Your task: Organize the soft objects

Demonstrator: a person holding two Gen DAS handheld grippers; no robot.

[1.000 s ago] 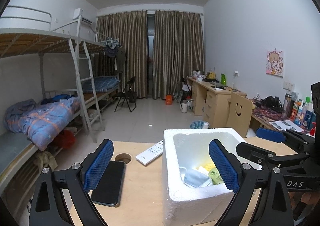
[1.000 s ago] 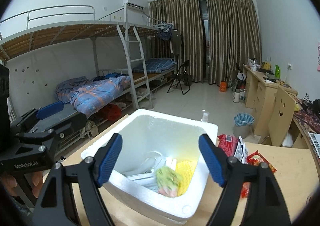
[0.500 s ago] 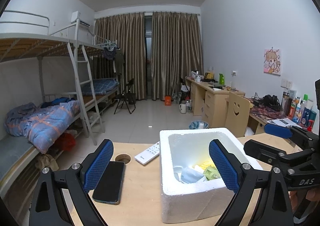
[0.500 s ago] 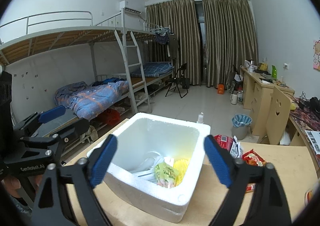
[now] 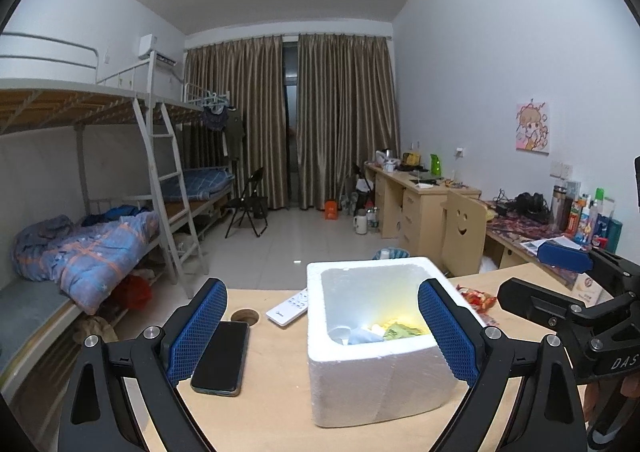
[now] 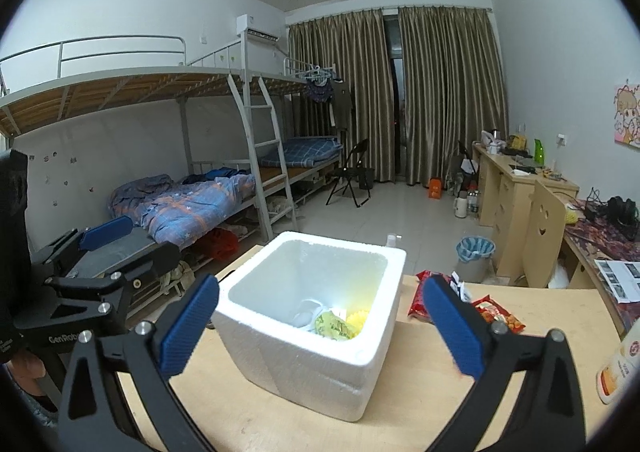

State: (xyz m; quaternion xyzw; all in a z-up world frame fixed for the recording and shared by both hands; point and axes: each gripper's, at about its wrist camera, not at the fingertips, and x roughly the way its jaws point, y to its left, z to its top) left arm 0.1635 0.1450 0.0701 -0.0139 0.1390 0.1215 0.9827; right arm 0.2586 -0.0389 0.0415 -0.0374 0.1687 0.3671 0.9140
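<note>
A white foam box (image 5: pixel 376 380) stands on the wooden table (image 5: pixel 272 404); it also shows in the right wrist view (image 6: pixel 312 364). Inside lie soft items: a green packet (image 6: pixel 334 326), a yellow piece (image 6: pixel 358 319) and a pale blue one (image 5: pixel 362 337). My left gripper (image 5: pixel 324 336) is open and empty, held back from the box's near left side. My right gripper (image 6: pixel 320 328) is open and empty, held back from the box. Red snack bags (image 6: pixel 498 314) lie on the table right of the box.
A black phone (image 5: pixel 222 358), a white remote (image 5: pixel 289 307) and a round cable hole (image 5: pixel 245 317) lie left of the box. A white bottle (image 6: pixel 618 370) stands at the table's right edge. Bunk beds, desks and a chair fill the room behind.
Both grippers have pulled back and up from the box, so it looks smaller and farther. Both stay open and empty.
</note>
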